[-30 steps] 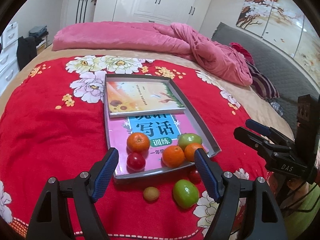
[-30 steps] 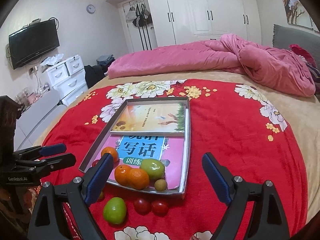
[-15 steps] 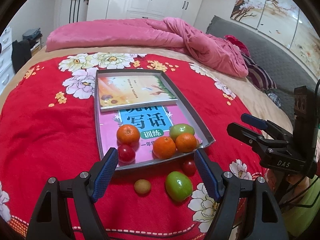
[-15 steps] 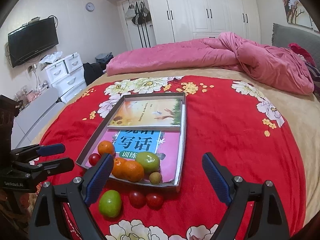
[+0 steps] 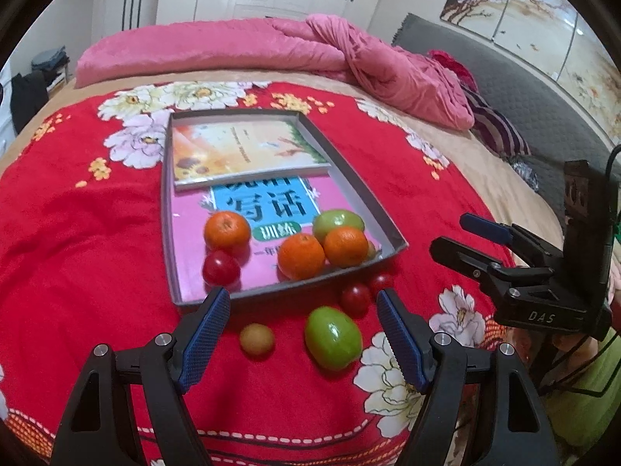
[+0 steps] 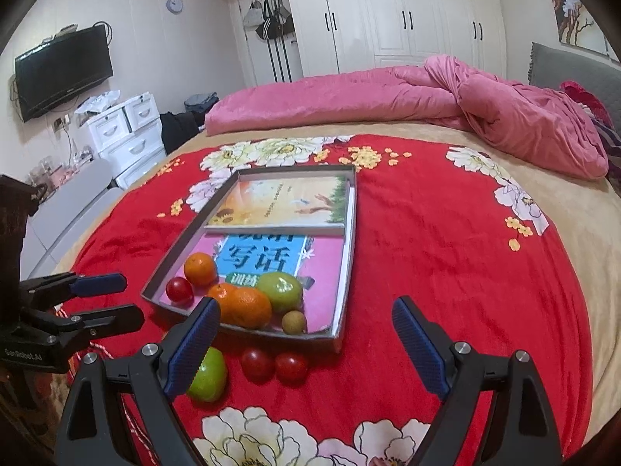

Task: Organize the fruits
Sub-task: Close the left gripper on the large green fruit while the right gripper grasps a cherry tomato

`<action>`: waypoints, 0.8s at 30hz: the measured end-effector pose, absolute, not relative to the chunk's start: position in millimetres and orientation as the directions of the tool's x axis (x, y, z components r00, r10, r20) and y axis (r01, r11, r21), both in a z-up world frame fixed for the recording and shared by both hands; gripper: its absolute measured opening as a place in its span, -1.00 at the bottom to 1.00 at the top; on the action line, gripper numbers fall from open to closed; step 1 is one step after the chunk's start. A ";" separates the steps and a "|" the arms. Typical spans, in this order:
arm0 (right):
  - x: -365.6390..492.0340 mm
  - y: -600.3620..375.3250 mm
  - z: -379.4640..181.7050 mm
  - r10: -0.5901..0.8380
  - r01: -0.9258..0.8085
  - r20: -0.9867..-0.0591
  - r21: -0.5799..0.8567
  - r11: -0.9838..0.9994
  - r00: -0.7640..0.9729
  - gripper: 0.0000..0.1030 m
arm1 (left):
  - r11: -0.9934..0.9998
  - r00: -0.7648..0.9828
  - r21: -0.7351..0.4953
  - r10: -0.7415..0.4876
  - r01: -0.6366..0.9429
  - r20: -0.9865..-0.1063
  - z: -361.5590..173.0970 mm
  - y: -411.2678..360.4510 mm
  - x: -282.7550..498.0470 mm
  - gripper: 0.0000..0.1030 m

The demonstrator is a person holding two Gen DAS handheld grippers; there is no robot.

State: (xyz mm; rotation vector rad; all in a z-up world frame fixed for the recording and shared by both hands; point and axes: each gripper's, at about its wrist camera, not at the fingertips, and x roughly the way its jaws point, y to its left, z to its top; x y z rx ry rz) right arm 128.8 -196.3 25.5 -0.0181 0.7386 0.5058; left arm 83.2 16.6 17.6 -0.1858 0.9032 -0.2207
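Glossy green fruit [image 5: 333,338] — oval, smooth

Left gripper [image 5: 302,326]: blue-padded jaws apart, nothing between the pads, over the red flowered blanket [image 5: 77,252].
Grey shallow tray [image 5: 388,229]: holds two books, three oranges [image 5: 227,229], a green fruit [image 5: 335,219] and a red tomato [image 5: 220,268].
Loose fruit (on the blanket, just before the tray): small brown round fruit [image 5: 256,339], green oval fruit [image 5: 333,337], two red tomatoes [image 5: 355,298].
Right gripper [image 5: 481,239]: black, at right, jaws apart.
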 end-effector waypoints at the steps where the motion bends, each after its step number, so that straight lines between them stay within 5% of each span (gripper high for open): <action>1: 128.5 -196.6 23.2 0.433 -0.447 -0.654 0.159 0.880 0.620 0.75 | 0.962 0.594 -0.249 -0.268 0.116 -0.758 15.8 14.5 83.1 0.54; 17: 124.6 -190.1 -24.7 0.390 -0.488 -0.746 0.100 0.867 0.540 0.74 | 0.953 0.479 -0.247 -0.301 0.174 -0.825 -22.5 -12.9 88.2 0.54; 24: 131.5 -185.1 -39.8 0.388 -0.504 -0.769 0.101 0.858 0.508 0.41 | 0.952 0.459 -0.249 -0.304 0.179 -0.834 -31.3 -18.8 89.5 0.54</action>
